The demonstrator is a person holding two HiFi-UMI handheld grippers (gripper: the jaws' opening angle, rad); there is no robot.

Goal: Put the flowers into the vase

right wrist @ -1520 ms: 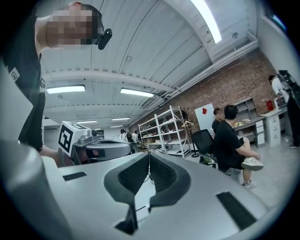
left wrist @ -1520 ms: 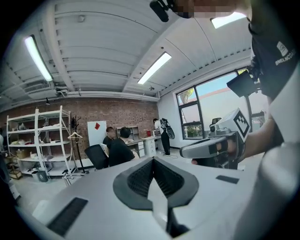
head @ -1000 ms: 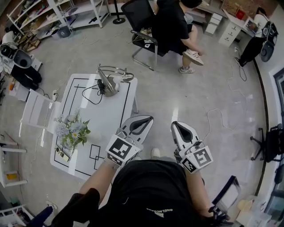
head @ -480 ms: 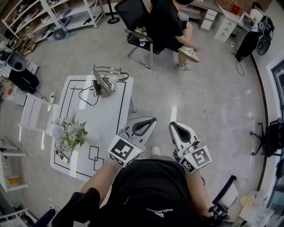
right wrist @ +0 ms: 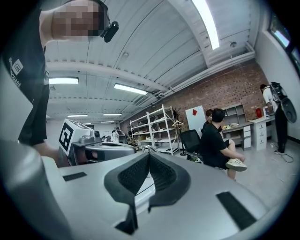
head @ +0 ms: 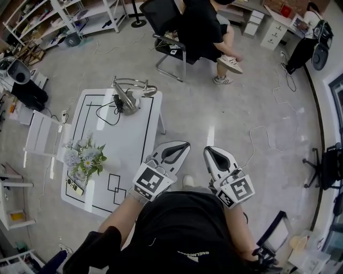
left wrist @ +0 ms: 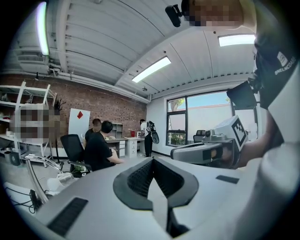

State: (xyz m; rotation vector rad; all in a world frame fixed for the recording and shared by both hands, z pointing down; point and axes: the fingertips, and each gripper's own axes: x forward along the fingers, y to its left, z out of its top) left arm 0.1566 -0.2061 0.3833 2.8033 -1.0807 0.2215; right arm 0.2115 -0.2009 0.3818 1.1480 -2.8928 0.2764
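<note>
A bunch of pale blue and white flowers with green leaves [head: 84, 159] sits at the left edge of the white table [head: 128, 140]. I cannot make out a vase apart from it. My left gripper [head: 179, 145] hangs over the table's right edge, well to the right of the flowers, with its jaws shut and nothing in them [left wrist: 152, 161]. Beside it over the floor, my right gripper [head: 211, 151] is also shut and holds nothing [right wrist: 149, 157]. Each gripper shows in the other's view: the right gripper [left wrist: 206, 152] and the left gripper [right wrist: 101, 150].
A metal stand with a black cable [head: 128, 96] stands at the table's far end. A small dark-and-white object [head: 75, 186] lies near the flowers. A white chair [head: 45, 134] is left of the table. A person sits on a black chair [head: 198, 27] beyond. Shelves [head: 59, 16] line the back.
Only the head view has drifted a little. Both grippers keep their places and stay shut.
</note>
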